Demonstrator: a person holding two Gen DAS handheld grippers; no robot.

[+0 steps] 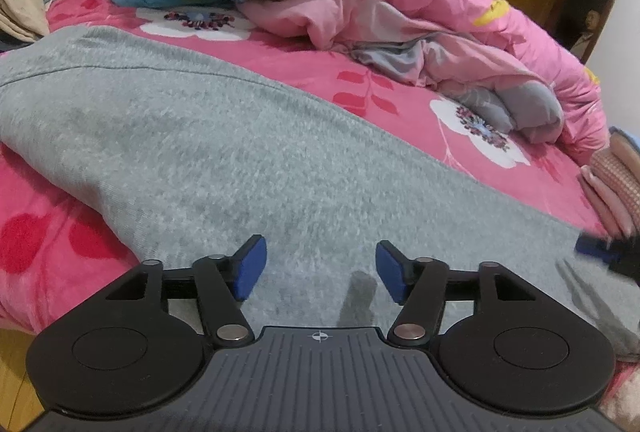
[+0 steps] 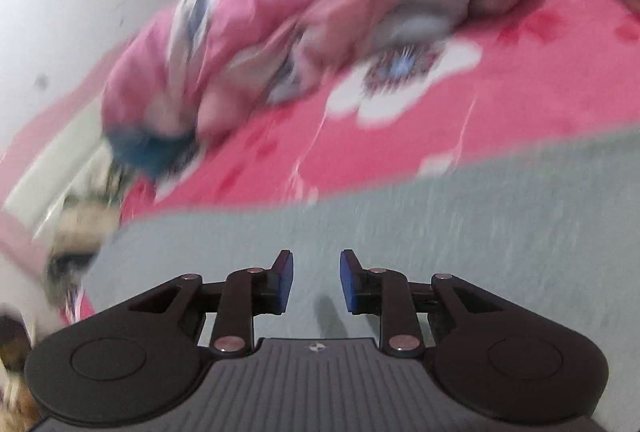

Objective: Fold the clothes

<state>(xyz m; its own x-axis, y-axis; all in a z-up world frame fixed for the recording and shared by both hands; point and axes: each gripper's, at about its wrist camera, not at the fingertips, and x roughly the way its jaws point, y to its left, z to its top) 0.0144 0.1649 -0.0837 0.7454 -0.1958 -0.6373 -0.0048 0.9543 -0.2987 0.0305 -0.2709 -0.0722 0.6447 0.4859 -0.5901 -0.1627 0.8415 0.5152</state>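
1. Right gripper [image 2: 316,282] at 6 o'clock, blue pads [image 2: 286,282] apart w/ a gap, nothing between them.
2. Grey garment [image 2: 460,232] spread flat under & ahead of the gripper, running out to 3 o'clock.
3. Pink floral bedsheet [image 2: 540,80] beyond it (white flower approx. 1 o'clock).
4. Crumpled pink quilt [image 2: 248,32] from 10 to 12 o'clock, w/ grey patches.
5. Whole view motion-blurred; clutter at 8 o'clock unreadable.

No readable text, label, brand or number shows in either view, on the bedding, the clothes or the grippers.
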